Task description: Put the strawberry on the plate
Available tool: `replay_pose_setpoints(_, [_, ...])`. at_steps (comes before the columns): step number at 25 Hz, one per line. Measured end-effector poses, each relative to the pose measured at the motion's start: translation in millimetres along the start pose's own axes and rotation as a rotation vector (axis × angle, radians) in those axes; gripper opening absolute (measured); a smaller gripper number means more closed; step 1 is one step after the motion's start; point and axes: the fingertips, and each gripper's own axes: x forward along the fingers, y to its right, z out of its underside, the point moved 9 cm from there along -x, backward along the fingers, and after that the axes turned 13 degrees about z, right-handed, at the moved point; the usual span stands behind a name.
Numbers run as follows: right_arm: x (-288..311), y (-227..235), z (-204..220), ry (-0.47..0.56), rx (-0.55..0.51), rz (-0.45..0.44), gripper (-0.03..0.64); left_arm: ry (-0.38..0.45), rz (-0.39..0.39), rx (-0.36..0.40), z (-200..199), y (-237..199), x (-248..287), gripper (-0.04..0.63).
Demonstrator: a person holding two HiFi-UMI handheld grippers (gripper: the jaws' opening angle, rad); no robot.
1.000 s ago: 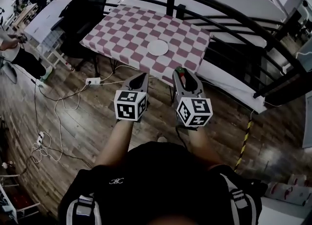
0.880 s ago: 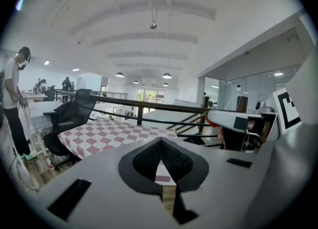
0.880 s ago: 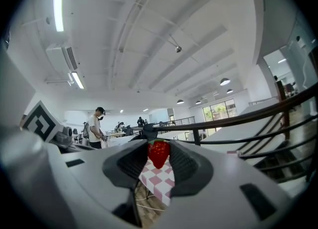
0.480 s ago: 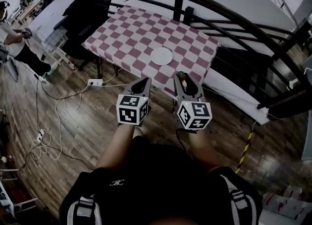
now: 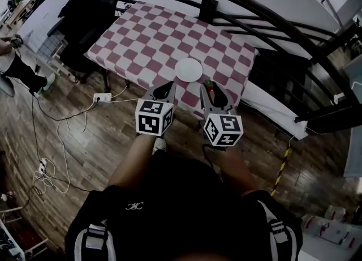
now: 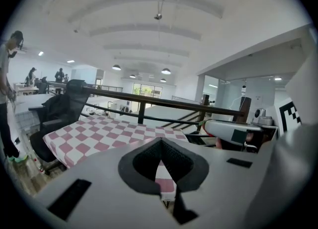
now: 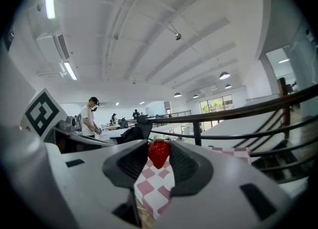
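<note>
A red strawberry (image 7: pixel 158 152) with a green top sits pinched between the tips of my right gripper (image 7: pixel 159 154), which is shut on it. From the head view the strawberry (image 5: pixel 210 89) shows at the front of the right gripper (image 5: pixel 210 91), over the near edge of the checked table. The white plate (image 5: pixel 188 69) lies on the table just beyond and slightly left of both grippers. My left gripper (image 5: pixel 166 89) hovers beside the right one, its jaws shut with nothing between them (image 6: pixel 160 143).
The table (image 5: pixel 147 33) has a red-and-white checked cloth. A dark curved railing (image 5: pixel 266 28) runs behind and to the right of it. A black office chair (image 5: pixel 90 11) stands at the table's left end. Cables and a power strip (image 5: pixel 102 97) lie on the wooden floor.
Both grippers have come forward toward the table and now reach its near edge, closer to the plate. The strawberry stays in the right gripper.
</note>
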Motion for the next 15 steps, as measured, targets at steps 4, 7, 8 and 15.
replay_pose_setpoints(4, [3.8, 24.0, -13.3, -0.043, 0.022, 0.070, 0.146, -0.049, 0.065, 0.012, -26.2, 10.9, 26.3, -0.002])
replay_pose_setpoints(7, [-5.6, 53.3, 3.8, -0.057, 0.029, 0.108, 0.146, -0.058, 0.097, 0.028, -14.6, 31.8, 47.4, -0.002])
replay_pose_setpoints(8, [-8.9, 67.2, 10.1, -0.058, 0.030, 0.118, 0.146, -0.062, 0.104, 0.034, -10.0, 41.6, 57.7, -0.002])
replay_pose_setpoints(15, [16.6, 98.1, 40.7, -0.097, 0.023, 0.195, 0.146, -0.111, 0.175, 0.052, -6.4, 36.3, 99.9, -0.002])
